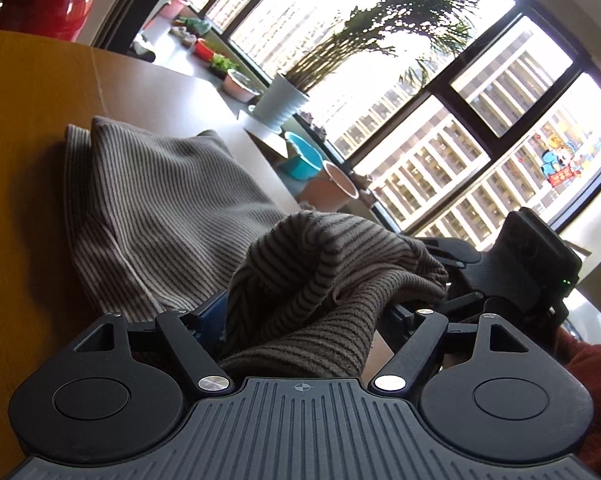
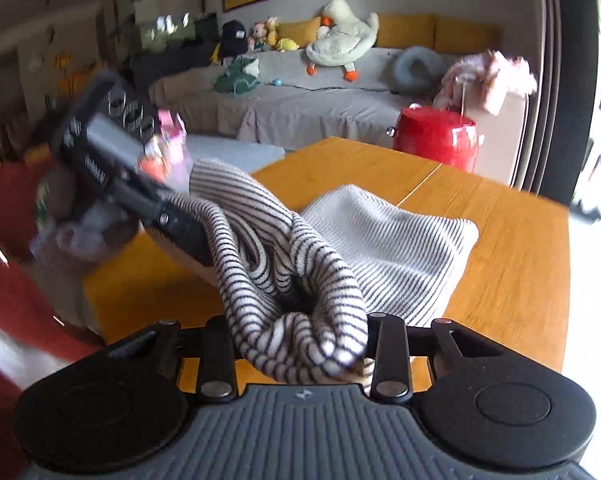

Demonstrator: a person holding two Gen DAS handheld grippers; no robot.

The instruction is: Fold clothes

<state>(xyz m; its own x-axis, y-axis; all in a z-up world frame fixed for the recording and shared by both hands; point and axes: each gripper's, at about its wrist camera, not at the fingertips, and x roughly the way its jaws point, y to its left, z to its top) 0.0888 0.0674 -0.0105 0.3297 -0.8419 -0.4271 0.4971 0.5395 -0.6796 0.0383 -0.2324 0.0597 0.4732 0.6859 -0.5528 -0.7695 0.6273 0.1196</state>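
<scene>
Right wrist view alone shows my left gripper blurred – both it and my right gripper pinch the striped garment, bunched, rest draped on the wooden table.

Garment bunched between right gripper jaws; rest lies fwd & right on table. Left gripper fwd-left, also in the cloth. Stool beyond table's far edge, sofa behind it w/ plush goose on top.
</scene>
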